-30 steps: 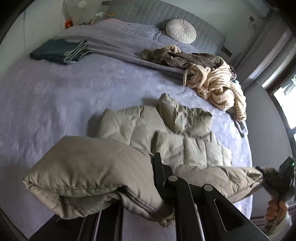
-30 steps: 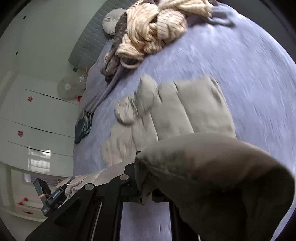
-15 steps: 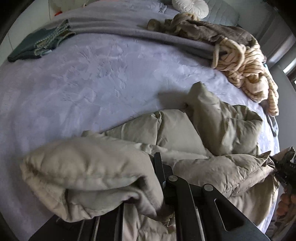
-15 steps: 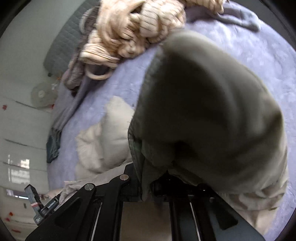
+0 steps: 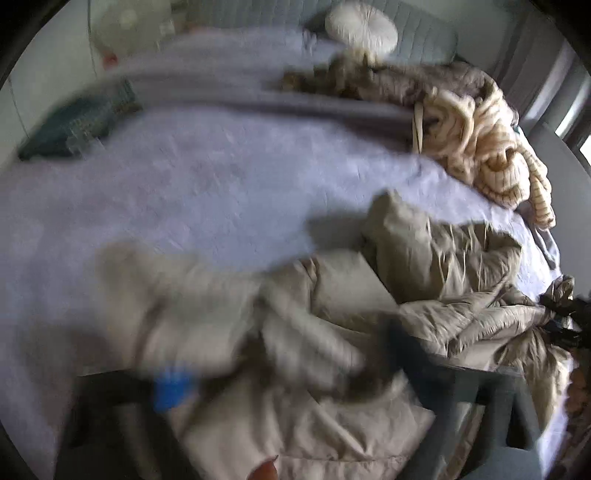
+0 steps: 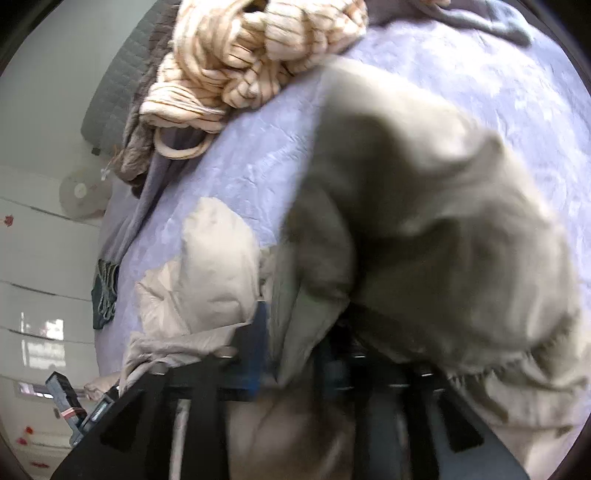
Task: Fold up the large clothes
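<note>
Now the beige puffer jacket, carried forward off its spread a second ago, lies doubled on the lavender bed, so one fold looks made; both the left gripper and right gripper show jaws spread (blurred), fabric puffy and bunched.

Bed under lavender quilted cover fills both views. Grey padded headboard at the far edge, round white cushion against it. White wardrobe doors with red stickers. White fan beside the bed. Daylight from window.
</note>
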`<state>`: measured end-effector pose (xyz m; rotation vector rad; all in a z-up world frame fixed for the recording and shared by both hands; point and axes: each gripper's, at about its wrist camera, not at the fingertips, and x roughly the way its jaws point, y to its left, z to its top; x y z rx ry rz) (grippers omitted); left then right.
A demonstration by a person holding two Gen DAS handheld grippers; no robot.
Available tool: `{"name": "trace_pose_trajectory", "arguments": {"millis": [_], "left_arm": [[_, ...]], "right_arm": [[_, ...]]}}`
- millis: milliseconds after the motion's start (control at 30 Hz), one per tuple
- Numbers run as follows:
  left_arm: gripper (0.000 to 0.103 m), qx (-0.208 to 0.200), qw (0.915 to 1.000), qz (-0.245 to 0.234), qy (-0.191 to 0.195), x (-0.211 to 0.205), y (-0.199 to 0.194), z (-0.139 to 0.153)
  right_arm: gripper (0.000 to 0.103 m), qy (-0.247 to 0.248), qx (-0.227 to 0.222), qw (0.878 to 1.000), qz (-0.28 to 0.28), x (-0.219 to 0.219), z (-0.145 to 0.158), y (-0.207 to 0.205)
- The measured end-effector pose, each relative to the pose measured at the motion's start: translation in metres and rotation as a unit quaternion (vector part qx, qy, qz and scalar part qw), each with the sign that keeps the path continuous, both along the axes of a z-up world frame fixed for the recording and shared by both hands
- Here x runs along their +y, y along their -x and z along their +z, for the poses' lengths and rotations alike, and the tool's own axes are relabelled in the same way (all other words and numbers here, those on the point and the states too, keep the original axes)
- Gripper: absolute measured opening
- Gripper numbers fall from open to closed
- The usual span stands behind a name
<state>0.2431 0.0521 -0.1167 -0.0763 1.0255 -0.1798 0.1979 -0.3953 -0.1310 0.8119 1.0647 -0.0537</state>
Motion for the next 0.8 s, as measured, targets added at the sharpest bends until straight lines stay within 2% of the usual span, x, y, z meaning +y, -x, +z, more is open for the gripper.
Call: {"name": "trace_pose_trajectory", "arguments": {"millis": [33,133,167,200,233,267,300,400,467,500,567,633,733,800], "left_arm": [[0.102,-0.021,0.9997,-0.008,-0.007,0.000,0.003,0.010],[0.101,-0.034,0.9992,-0.009,-0.020,-0.003,0.005,0.025],[0.087,-0.031,0.9994,-0.017,-0.008,-0.005,0.005,0.028],[0.075,-0.021,0.9995,-0.024,0.000,-0.009,0.005,0.028],[0.054,-0.007,0.9992,-0.037,0.009,-0.014,0.004,0.025],[0.037,0.002,0.9983,-0.055,0.022,-0.022,0.004,0.020],[0.032,0.004,0.9973,-0.068,0.027,-0.030,0.005,0.015],[0.032,0.002,0.9962,-0.087,0.004,-0.065,0.002,-0.013],[0.032,0.005,0.9961,-0.086,-0.018,-0.085,-0.003,-0.036],[0.032,0.004,0.9960,-0.082,-0.035,-0.092,-0.007,-0.051],[0.032,-0.006,0.9958,-0.074,-0.053,-0.099,-0.018,-0.070],[0.032,-0.002,0.9964,-0.069,-0.049,-0.100,-0.029,-0.074],[0.032,0.008,0.9977,-0.061,-0.029,-0.082,-0.040,-0.065],[0.032,-0.008,0.9984,-0.038,-0.042,-0.060,-0.044,-0.054]], "right_arm": [[0.069,0.005,-0.010,1.000,0.002,-0.001,0.008,0.001],[0.069,0.008,-0.024,1.000,0.005,-0.002,0.026,0.005],[0.067,0.002,-0.023,1.000,0.010,0.000,0.030,0.008],[0.047,0.001,-0.021,1.000,0.020,0.005,0.033,0.009],[0.029,0.003,-0.018,0.999,0.031,0.012,0.035,0.009],[0.009,0.015,-0.010,0.998,0.054,0.023,0.034,0.010],[0.009,0.027,-0.009,0.997,0.078,0.035,0.031,0.010],[0.009,0.072,0.001,0.988,0.133,0.067,0.013,0.004],[0.009,0.097,0.007,0.985,0.144,0.078,-0.006,-0.006],[0.005,0.107,0.009,0.984,0.141,0.080,-0.018,-0.013],[0.000,0.100,0.006,0.986,0.130,0.077,-0.033,-0.024],[0.000,0.089,0.005,0.989,0.119,0.072,-0.042,-0.031],[0.000,0.072,0.005,0.990,0.125,0.064,-0.041,-0.036],[0.000,0.088,0.001,0.988,0.124,0.051,-0.029,-0.031]]}}
